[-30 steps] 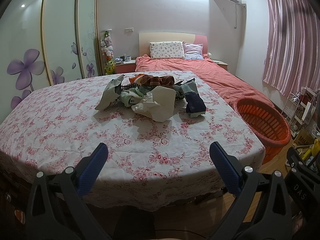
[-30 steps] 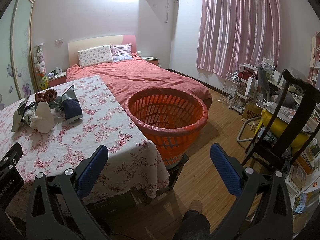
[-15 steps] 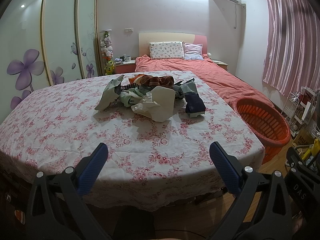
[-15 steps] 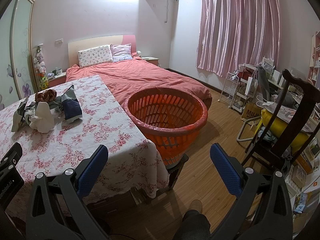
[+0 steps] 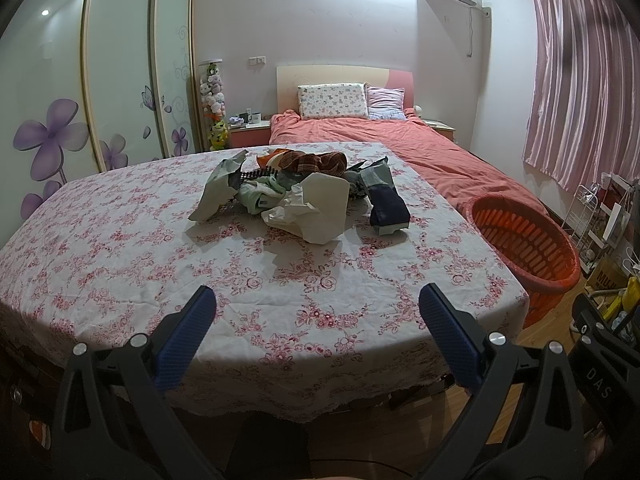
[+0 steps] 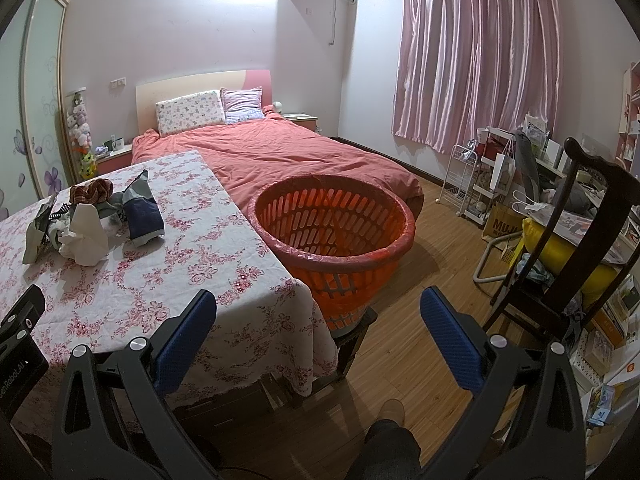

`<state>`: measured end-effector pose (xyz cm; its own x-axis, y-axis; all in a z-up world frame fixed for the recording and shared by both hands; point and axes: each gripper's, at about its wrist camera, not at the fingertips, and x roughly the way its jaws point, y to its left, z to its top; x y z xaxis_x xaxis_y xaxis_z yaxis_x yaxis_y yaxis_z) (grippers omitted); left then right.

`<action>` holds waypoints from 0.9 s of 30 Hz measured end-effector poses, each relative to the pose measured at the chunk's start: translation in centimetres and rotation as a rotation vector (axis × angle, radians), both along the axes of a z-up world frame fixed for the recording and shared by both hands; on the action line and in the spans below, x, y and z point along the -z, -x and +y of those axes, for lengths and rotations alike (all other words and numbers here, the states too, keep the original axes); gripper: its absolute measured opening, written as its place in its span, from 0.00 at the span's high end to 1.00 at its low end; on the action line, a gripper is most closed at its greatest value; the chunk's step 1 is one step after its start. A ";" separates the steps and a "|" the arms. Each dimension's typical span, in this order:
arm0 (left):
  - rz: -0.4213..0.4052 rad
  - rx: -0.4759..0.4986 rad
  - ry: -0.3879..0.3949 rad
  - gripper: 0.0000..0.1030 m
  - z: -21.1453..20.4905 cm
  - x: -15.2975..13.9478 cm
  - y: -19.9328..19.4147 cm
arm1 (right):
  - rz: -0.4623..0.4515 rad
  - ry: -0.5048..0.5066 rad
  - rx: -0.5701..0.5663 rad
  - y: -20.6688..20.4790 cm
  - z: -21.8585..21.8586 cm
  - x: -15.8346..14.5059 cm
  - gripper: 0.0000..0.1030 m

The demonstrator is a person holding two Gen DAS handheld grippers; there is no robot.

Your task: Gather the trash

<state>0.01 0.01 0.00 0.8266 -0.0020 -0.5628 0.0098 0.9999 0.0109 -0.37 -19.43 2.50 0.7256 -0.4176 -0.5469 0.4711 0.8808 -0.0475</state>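
Note:
A heap of trash (image 5: 304, 192) lies in the middle of the floral-clothed table (image 5: 120, 264): crumpled white paper (image 5: 316, 212), a grey-green wrapper (image 5: 220, 190), a dark blue packet (image 5: 388, 210) and a brown knitted piece (image 5: 312, 162). The same heap (image 6: 92, 216) shows at the left of the right wrist view. An orange laundry-style basket (image 6: 332, 240) stands beside the table's right edge. My left gripper (image 5: 318, 312) is open over the near table edge, well short of the heap. My right gripper (image 6: 318, 312) is open, empty, hovering near the table corner before the basket.
A bed with a red cover (image 6: 288, 156) lies behind the table. A dark wooden chair (image 6: 560, 248) with a yellow cushion, a white wire rack (image 6: 480, 184) and clutter fill the right side. Wardrobe doors (image 5: 120, 80) line the left. A person's foot (image 6: 390, 412) shows below.

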 end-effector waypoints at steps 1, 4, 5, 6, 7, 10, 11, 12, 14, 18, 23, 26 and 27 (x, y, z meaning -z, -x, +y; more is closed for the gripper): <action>0.000 0.000 0.000 0.04 0.0 0.0 0.0 | 0.000 0.000 0.000 0.0 0.0 0.0 0.02; 0.000 0.000 0.000 0.04 0.0 0.0 0.0 | 0.000 -0.001 0.000 0.0 0.0 0.0 0.02; 0.000 0.000 0.000 0.04 0.0 0.0 0.0 | 0.000 0.000 0.000 0.0 0.0 0.0 0.02; 0.000 0.000 0.000 0.04 0.0 0.0 0.0 | 0.000 0.000 0.000 0.1 0.0 0.0 0.02; 0.000 0.000 0.000 0.04 0.0 0.0 0.0 | 0.000 0.000 0.000 0.1 0.0 0.0 0.02; -0.001 0.000 0.000 0.04 0.0 0.0 0.0 | 0.000 -0.001 0.000 0.1 -0.1 0.0 0.02; -0.001 0.000 0.000 0.04 0.0 0.0 0.0 | 0.000 -0.001 0.000 0.1 -0.1 0.0 0.02; 0.000 0.000 0.000 0.04 0.0 0.0 0.0 | 0.000 -0.001 0.000 0.1 -0.1 0.0 0.02; 0.000 0.000 0.000 0.04 0.0 0.0 0.0 | -0.001 -0.001 0.001 0.0 -0.1 0.0 0.02; 0.000 -0.001 0.000 0.04 0.0 0.0 0.0 | 0.000 -0.001 0.000 0.0 -0.1 0.0 0.02; 0.002 -0.001 0.001 0.04 0.0 0.0 0.0 | 0.000 -0.001 0.001 -0.1 -0.1 0.0 0.02; 0.009 -0.004 0.002 0.04 0.1 0.1 -0.2 | -0.002 -0.001 0.000 -0.1 -0.1 0.0 0.02; 0.011 -0.006 0.002 0.04 0.0 0.1 -0.4 | -0.004 0.000 0.001 -0.1 -0.1 0.0 0.02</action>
<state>0.43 0.04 -0.14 0.8202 0.0020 -0.5721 0.0038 1.0000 0.0089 -0.29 -19.57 2.47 0.7274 -0.4179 -0.5443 0.4717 0.8806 -0.0458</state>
